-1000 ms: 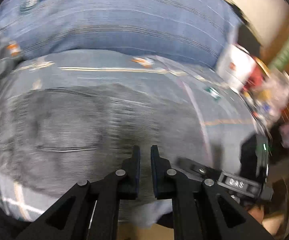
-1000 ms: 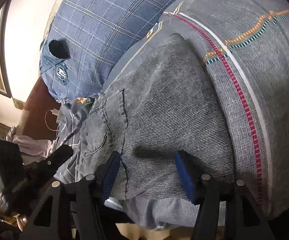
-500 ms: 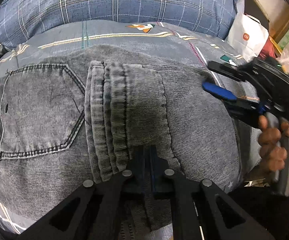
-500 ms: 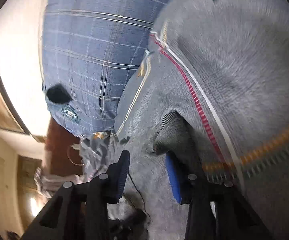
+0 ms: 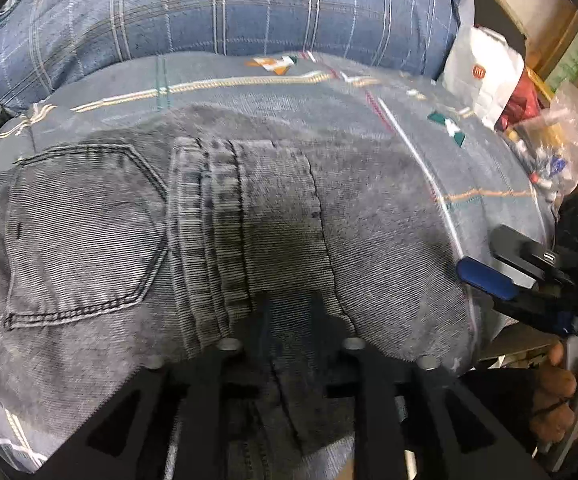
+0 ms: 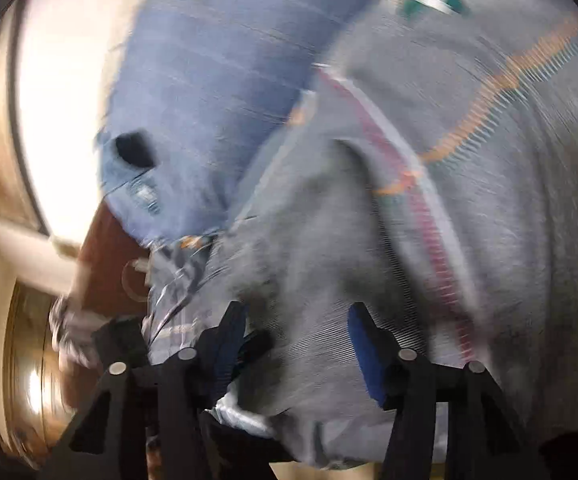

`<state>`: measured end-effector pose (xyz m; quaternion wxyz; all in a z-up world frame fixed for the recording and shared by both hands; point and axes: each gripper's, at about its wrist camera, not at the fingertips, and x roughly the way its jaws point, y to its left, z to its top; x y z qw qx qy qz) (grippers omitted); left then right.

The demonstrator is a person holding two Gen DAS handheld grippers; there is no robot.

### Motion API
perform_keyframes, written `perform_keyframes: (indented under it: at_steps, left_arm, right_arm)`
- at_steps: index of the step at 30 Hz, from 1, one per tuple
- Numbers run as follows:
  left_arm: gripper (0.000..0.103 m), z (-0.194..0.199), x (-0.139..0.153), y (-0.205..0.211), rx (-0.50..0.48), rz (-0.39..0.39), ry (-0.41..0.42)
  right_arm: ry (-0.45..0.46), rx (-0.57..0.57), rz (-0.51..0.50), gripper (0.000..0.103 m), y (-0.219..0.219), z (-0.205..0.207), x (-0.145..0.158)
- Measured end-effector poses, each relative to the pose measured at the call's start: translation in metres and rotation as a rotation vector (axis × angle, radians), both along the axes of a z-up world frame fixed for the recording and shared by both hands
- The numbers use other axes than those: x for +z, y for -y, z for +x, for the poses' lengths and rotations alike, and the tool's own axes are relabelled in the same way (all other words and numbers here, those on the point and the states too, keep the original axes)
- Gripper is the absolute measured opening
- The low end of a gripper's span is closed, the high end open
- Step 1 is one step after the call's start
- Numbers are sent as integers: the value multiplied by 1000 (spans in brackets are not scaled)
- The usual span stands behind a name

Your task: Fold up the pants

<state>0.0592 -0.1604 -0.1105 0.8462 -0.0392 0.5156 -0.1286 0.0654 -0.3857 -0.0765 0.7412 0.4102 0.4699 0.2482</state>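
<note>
1. Blue plaid pillow (image 5: 229,12): spans the top of the left wrist view, closing off the far edge of the bedspread; blurred at upper centre of the right wrist view.
2. Grey patterned bedspread (image 5: 485,176): bare strips remain above and to the right of the jeans; its near edge drops away at lower right.
3. Grey jeans (image 5: 89,236): folded flat at frame centre on the bedspread, back pocket at left, stacked hems (image 5: 213,216) running down the middle.
4. Left gripper (image 5: 291,320): bottom centre, motion-smeared; jaws opening, denim lying between them, pads not seen pressing.
5. Right gripper (image 6: 297,344): jaws opening, standing wide over the jeans' right edge, gripping nothing. In the left wrist view it sits at the right edge, a hand (image 5: 561,396) on its handle.
6. White bag (image 5: 485,76) and clear plastic bag (image 5: 565,140): upper right, beyond the bed.
7. The right wrist view is heavily blurred; the wall and dark furniture at its left are hard to make out.
</note>
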Motion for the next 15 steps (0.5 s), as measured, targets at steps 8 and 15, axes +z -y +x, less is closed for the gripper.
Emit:
perform_keyframes:
  at_steps: [8,15]
  left_arm:
    - [46,-16,15,-17,45,58,36]
    - [64,-41,42,-43,121,149,163]
  right_arm:
    - [-50,-26,-165,63,-11,-11,-7]
    - [109,19,-375,72,-49,-22,54]
